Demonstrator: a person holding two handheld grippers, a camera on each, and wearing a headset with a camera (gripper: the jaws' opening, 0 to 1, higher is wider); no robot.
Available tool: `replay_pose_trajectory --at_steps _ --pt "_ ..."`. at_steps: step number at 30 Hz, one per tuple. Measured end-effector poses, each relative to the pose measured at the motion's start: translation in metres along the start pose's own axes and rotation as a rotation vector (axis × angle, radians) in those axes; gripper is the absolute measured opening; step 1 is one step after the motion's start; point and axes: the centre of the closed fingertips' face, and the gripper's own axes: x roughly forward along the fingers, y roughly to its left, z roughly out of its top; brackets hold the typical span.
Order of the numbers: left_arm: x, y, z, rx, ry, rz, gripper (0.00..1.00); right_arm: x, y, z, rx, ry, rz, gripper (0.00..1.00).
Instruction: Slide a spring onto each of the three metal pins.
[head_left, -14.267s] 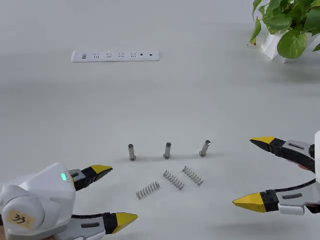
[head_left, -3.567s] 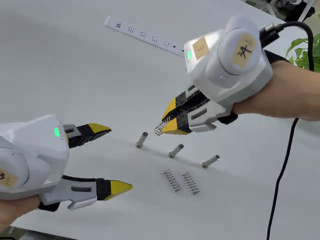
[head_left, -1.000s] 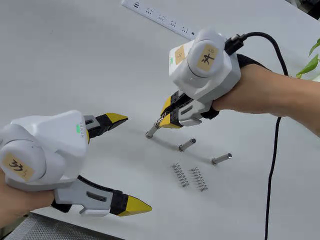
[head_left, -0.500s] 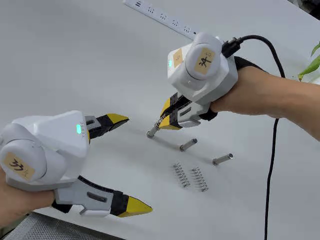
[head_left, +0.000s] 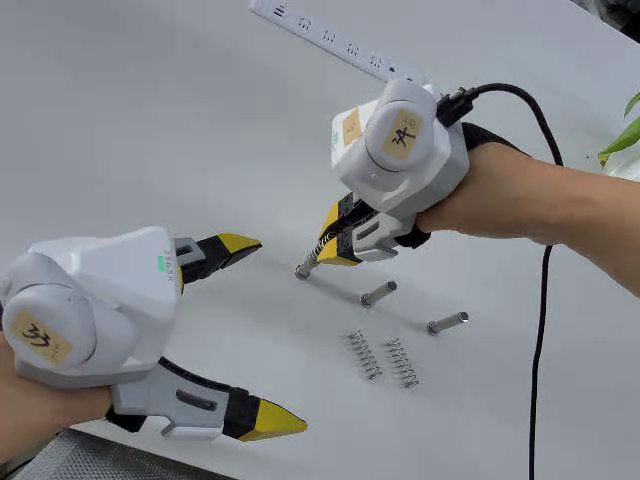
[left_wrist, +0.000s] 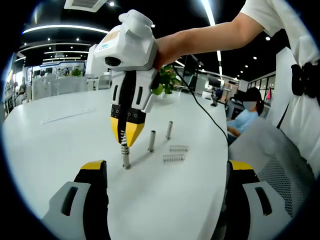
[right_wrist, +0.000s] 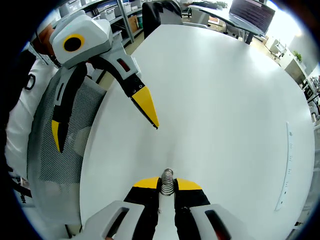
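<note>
Three metal pins stand on the white table: the left pin (head_left: 303, 268), the middle pin (head_left: 378, 293) and the right pin (head_left: 446, 323). My right gripper (head_left: 335, 243) is shut on a spring (head_left: 320, 246) and holds it right over the left pin. In the left gripper view the spring (left_wrist: 123, 139) hangs from the right gripper (left_wrist: 127, 134) and its lower end meets the top of the left pin (left_wrist: 126, 160). Two loose springs (head_left: 362, 354) (head_left: 401, 361) lie in front of the pins. My left gripper (head_left: 262, 332) stands open at the near left, holding nothing.
A white power strip (head_left: 340, 45) lies at the back of the table. A black cable (head_left: 543, 300) runs from the right gripper down the right side. Green plant leaves (head_left: 625, 138) show at the right edge. The table edge is close behind my left gripper.
The right gripper has come down a little with the spring, bringing it onto the tip of the left pin. The left gripper stays open and has barely moved.
</note>
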Motion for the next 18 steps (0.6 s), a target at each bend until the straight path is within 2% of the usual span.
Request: replay_pose_trajectory --at_steps 18 --pt "0.001 0.0 -0.002 -0.008 -0.001 -0.003 0.97 0.015 -0.002 -0.002 0.002 0.016 0.017 0.07"
